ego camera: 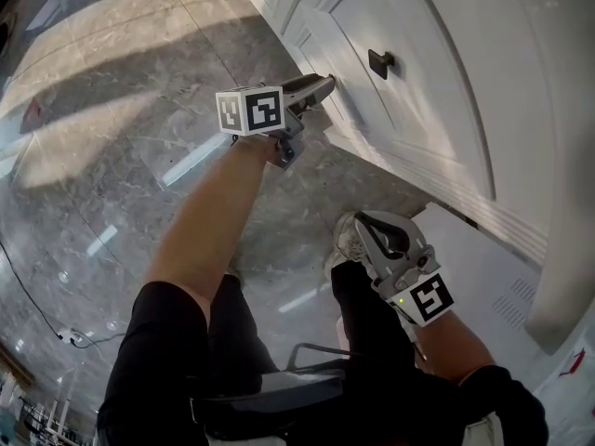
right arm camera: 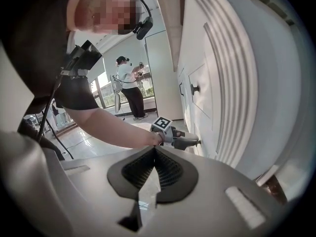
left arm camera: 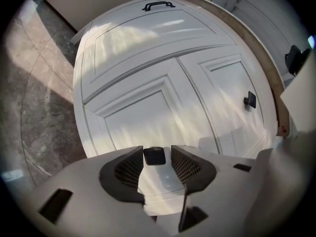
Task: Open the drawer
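Low against the white cabinet (ego camera: 446,82), the left gripper (ego camera: 327,82) has its jaws open, one either side of the small black knob (left arm camera: 154,156) on the drawer front (left arm camera: 143,117), pads not pressing. Right gripper (ego camera: 364,229) hangs by the person's leg (ego camera: 367,314), jaws closed together, empty.

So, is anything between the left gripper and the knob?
Nothing visible stands in the way. The black knob already sits between the left gripper's open jaws, right up against the white panel. The pads flank the knob and don't look clamped on it.
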A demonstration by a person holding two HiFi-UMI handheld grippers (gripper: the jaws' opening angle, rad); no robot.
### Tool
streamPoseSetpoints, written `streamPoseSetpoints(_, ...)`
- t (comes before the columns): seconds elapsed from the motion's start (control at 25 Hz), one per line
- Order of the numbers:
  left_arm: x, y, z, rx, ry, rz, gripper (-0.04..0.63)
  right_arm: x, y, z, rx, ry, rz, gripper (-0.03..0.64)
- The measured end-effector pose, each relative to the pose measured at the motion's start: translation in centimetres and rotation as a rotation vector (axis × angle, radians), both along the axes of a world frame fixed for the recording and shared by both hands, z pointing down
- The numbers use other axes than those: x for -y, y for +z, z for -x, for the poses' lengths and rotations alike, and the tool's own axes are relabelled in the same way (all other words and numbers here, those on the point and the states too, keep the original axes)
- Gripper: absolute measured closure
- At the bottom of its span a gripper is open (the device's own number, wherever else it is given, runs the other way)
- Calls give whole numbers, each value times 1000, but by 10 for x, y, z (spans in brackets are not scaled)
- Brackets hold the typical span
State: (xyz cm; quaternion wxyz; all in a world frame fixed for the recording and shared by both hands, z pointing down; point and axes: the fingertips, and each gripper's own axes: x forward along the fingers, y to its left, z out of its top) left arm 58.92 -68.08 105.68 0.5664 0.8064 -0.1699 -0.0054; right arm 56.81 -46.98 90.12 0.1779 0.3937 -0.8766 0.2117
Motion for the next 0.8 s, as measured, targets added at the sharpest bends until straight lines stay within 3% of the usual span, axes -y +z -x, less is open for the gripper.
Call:
streamPoseSetpoints(0.36, 3, 6, -10, -17, 7, 8, 467, -5, 4, -8, -3, 18, 26, 615)
streamPoseSetpoints(0.8, -2, 4, -6, 14, 43, 13, 474, -10, 6, 4, 14, -9, 29, 615)
